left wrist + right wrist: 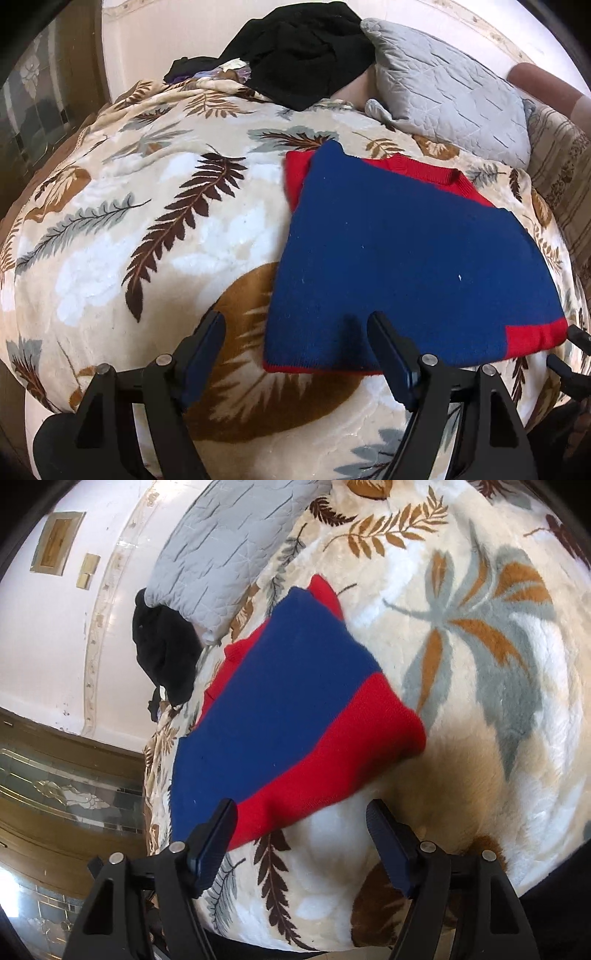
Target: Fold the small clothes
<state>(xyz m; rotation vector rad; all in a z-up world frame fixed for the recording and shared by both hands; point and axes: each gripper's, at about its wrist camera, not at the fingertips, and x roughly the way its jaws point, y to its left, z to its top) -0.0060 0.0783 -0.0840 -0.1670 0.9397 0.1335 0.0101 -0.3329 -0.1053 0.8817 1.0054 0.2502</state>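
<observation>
A small blue sweater with red trim [399, 251] lies folded flat on a cream blanket with a leaf print [155, 236]. My left gripper [295, 328] is open at the sweater's near left corner. Its right finger [388, 343] lies over the blue cloth and its left finger [210, 339] is over the bare blanket. In the right wrist view the same sweater [280, 701] shows a wide red band along its near side. My right gripper [301, 814] is open at that red edge, which lies loose between the pads with neither pressing on it.
A grey quilted pillow [443, 92] lies behind the sweater, and a heap of black clothes [306, 55] is against the white wall. A wooden cabinet with glass doors [55, 794] stands past the bed's edge. Bare blanket spreads to the sweater's left.
</observation>
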